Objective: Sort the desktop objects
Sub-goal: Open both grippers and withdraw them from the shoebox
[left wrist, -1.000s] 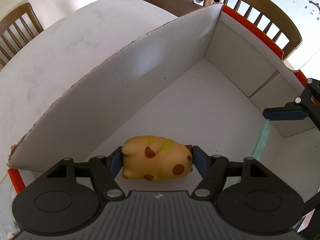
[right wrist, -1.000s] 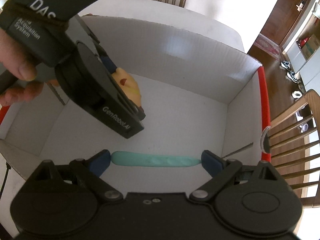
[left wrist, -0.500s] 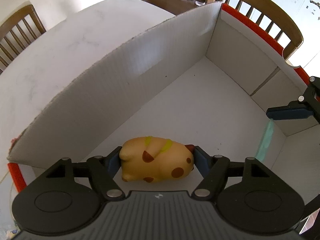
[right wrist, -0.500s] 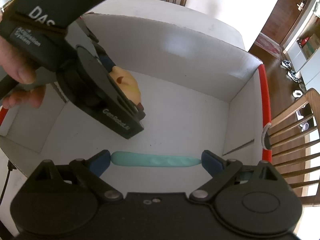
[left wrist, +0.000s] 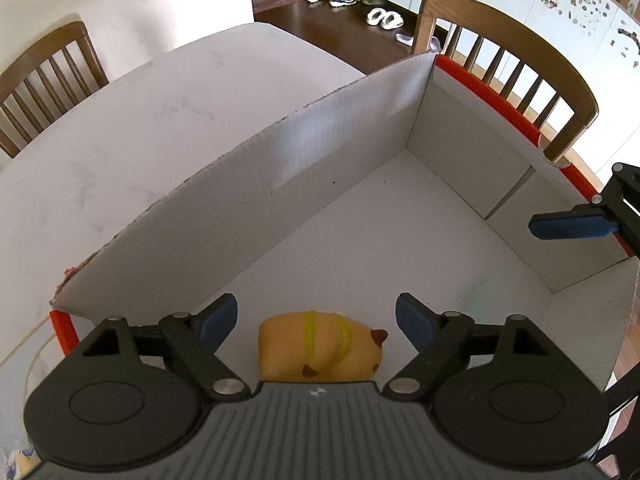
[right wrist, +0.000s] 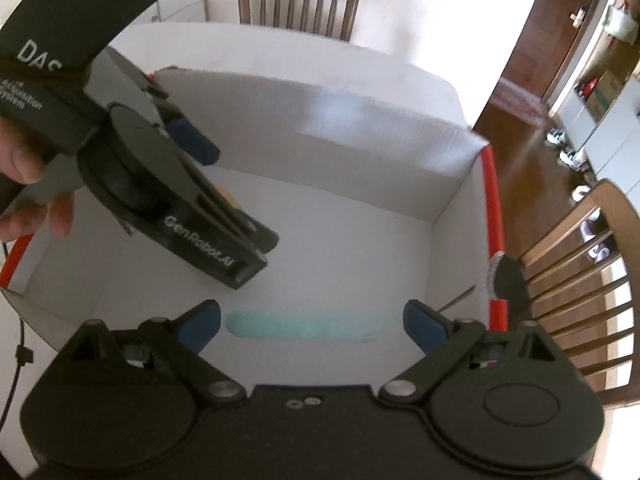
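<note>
A yellow squishy animal toy (left wrist: pixel 320 346) with brown spots lies on the floor of the white cardboard box (left wrist: pixel 280 176). My left gripper (left wrist: pixel 316 320) is open above it, fingers apart on both sides and clear of the toy. A teal stick-shaped object (right wrist: pixel 302 326) shows blurred inside the box (right wrist: pixel 452 208) between my right gripper's fingers. My right gripper (right wrist: pixel 312 326) is open, its pads not touching the stick. The left gripper's body (right wrist: pixel 172 200) shows in the right wrist view, hiding most of the toy.
The box has red-edged end walls (left wrist: pixel 492 100) and stands on a white table (left wrist: pixel 120 120). Wooden chairs (left wrist: pixel 508 52) stand around the table. A right fingertip (left wrist: pixel 572 226) reaches in over the box's right side.
Both grippers have opened. The toy has dropped from the left gripper to the box floor, and the teal stick has left the right gripper's pads. Both grippers have lifted.
</note>
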A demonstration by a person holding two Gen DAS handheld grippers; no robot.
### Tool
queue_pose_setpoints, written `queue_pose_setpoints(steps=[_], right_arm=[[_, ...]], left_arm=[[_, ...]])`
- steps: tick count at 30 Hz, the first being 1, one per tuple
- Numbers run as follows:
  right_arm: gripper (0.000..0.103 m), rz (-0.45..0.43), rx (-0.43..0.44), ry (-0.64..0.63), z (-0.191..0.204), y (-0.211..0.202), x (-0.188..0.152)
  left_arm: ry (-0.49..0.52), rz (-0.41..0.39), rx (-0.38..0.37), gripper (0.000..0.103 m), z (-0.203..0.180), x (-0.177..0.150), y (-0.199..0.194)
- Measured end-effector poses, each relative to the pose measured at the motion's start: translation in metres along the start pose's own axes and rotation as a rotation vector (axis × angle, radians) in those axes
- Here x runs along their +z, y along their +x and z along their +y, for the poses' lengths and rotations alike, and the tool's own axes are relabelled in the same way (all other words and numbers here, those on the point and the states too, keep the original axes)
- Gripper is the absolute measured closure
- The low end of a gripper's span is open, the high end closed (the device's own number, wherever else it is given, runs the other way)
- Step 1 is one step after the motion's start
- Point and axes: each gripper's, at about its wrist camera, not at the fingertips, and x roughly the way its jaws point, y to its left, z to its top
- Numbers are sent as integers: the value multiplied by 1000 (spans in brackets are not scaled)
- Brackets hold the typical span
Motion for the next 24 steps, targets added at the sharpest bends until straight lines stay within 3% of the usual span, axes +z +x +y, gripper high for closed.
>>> queue_pose_setpoints(steps=[3, 5, 6, 14, 24], right_arm=[[5, -6, 17, -7, 0, 0, -2], [5, -18, 23, -10, -9, 1, -4], [5, -15, 30, -15, -10, 1, -4], [5, -44, 10, -7, -19, -2, -3], [5, -112, 26, 11, -8, -38, -2]], left_arm=[[2, -6, 0, 17, 7, -6, 0], [2, -8, 3, 17, -31, 23, -11], [0, -7, 0, 17, -42, 18, -21], [-18, -48, -11, 17, -44, 13, -36], [-83, -158, -16, 17, -36, -8, -78]])
